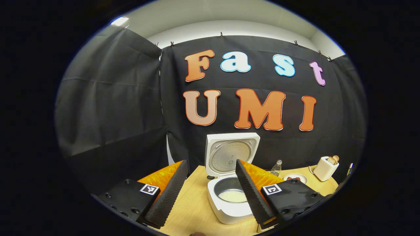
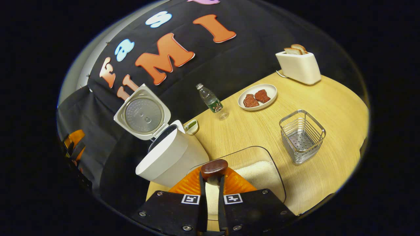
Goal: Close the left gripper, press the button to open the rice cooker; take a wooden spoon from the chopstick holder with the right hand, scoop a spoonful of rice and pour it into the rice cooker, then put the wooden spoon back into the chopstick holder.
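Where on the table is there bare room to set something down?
Bare wood lies between the plate, the wire chopstick holder and the bottle, and right of the holder toward the toaster. It is crowded around the open rice cooker and the clear rice container.

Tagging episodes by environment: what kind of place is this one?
Likely a staged kitchen tabletop in a recording booth, not a real kitchen: black cloth wall behind a wooden table with an open rice cooker, a toaster and a plate of food.
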The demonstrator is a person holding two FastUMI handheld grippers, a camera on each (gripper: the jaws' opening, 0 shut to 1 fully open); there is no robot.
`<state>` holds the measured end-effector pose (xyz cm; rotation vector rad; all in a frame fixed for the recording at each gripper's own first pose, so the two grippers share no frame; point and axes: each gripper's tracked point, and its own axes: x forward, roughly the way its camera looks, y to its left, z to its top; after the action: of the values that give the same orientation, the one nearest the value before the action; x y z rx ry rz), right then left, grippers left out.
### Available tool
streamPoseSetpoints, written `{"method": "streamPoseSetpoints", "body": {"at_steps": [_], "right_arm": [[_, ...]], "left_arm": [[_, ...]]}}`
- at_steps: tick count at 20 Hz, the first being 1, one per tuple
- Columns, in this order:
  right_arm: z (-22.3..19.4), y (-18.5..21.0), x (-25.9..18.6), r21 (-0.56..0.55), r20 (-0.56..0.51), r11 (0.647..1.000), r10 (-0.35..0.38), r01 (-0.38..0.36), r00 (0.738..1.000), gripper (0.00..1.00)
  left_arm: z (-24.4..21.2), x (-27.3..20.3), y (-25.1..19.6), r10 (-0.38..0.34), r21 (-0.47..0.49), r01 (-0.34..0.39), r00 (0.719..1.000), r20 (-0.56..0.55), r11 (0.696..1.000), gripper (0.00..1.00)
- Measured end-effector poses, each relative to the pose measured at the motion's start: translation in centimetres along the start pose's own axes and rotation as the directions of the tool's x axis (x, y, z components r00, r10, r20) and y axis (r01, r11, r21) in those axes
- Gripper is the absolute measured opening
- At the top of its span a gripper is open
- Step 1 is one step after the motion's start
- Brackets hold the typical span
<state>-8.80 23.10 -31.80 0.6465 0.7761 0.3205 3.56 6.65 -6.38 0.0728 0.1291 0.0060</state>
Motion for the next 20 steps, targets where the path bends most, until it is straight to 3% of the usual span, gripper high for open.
{"method": "streamPoseSetpoints", "body": {"at_steps": [8, 13, 15, 20], "right_arm": [[-0.3, -1.4, 0.4, 0.288, -0.051, 0.957, 0.061, -0.044, 0.997, 0.12], [0.5, -2.5, -0.6, 0.522, -0.058, 0.851, 0.101, -0.056, 0.993, 0.12], [1.2, -2.4, -1.4, 0.558, -0.043, 0.826, 0.117, -0.073, 0.992, 0.12], [4.0, -2.1, -2.6, 0.578, 0.006, 0.808, 0.133, -0.112, 0.991, 0.12]], "left_arm": [[0.2, -0.5, 0.9, 0.017, -0.003, -0.017, 1.0, 0.003, 1.0, 0.98], [0.4, -0.3, 0.9, 0.021, -0.01, -0.021, 1.0, 0.014, 1.0, 0.98], [0.4, -0.2, 0.4, 0.012, -0.017, -0.012, 1.0, 0.011, 1.0, 0.99], [0.8, -0.1, -0.5, -0.004, -0.009, 0.005, 1.0, 0.023, 1.0, 0.99]]}}
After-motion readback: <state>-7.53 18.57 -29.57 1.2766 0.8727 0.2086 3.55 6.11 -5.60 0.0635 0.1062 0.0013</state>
